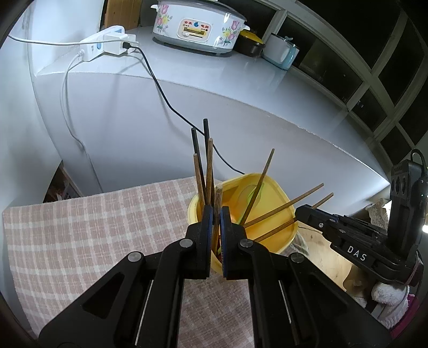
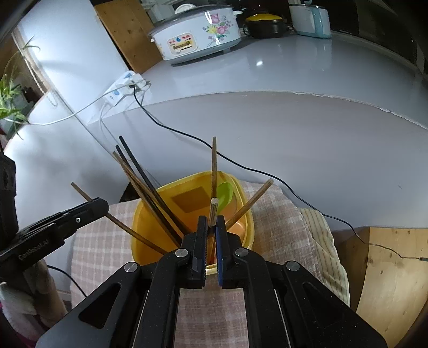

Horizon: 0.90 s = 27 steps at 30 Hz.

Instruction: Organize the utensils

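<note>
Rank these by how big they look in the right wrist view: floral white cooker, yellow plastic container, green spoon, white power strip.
1. Yellow plastic container, though it's nearest the camera.
2. Floral white cooker.
3. White power strip and green spoon look alike; unranked.

Dim indoor light, cool and bluish, with strong fisheye bending in both views.

Brightest on the grey counter (image 2: 281, 67), with a small glare spot there and a sheen on the floral cooker (image 1: 198, 24). Soft shadows under the black cable (image 1: 160, 88) and along the counter's step, hinting at a source above, perhaps slightly to the left. Black window panes (image 1: 374, 75) giving no light. Straight edges curved toward the rims, corners vignetted to black. Centre sharp; near gripper bodies and frame edges slightly soft. Mild noise in dark areas.
</note>
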Motion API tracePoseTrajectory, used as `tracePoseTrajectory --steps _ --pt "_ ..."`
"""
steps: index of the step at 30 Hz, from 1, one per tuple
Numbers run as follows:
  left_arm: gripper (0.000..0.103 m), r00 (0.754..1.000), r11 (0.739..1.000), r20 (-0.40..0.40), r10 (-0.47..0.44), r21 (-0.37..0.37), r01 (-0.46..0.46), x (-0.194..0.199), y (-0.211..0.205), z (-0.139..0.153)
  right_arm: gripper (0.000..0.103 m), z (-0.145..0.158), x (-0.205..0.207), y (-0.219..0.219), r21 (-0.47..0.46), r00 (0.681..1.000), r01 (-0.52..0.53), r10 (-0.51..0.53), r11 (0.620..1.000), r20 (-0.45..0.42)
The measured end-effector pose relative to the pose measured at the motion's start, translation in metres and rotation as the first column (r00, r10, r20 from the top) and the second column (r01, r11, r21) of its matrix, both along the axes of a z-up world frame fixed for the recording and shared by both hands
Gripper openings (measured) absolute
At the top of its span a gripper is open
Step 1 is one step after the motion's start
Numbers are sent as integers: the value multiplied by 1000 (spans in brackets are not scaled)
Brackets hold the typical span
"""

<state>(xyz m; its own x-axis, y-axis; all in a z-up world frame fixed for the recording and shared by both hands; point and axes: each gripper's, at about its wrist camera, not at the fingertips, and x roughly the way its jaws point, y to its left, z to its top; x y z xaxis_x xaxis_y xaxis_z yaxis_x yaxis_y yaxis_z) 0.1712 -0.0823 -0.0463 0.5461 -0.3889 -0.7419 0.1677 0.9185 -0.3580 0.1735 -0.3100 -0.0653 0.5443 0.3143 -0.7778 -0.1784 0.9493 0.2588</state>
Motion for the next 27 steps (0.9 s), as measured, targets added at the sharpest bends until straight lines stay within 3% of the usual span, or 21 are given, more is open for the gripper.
tracePoseTrajectory --steps 12,13,15,16,25,27 --pt "4 999 1000 -38 -1 7 2 -7 4 -5 5 -3 -7 1 -20 1000 -3 3 1000 -14" --pt "6 999 1000 -42 0 6 0 -8 4 -5 5 -3 -8 1 -22 1000 -2 1 1000 -12" --pt "22 999 1000 -42 4 3 -4 -11 6 -5 5 -2 -10 0 -22 1000 1 -1 1000 -11" --pt "25 999 1000 -38 5 3 -5 -13 6 -4 5 -1 -11 -1 -19 1000 3 -3 1000 -12" --pt "28 1000 1000 -15 12 4 -12 -30 13 9 5 12 -29 -1 -5 1000 0 0 1000 16" --pt "37 1000 1000 -1 15 10 -15 -35 14 14 5 16 -34 -1 -1 1000 -2 2 1000 26"
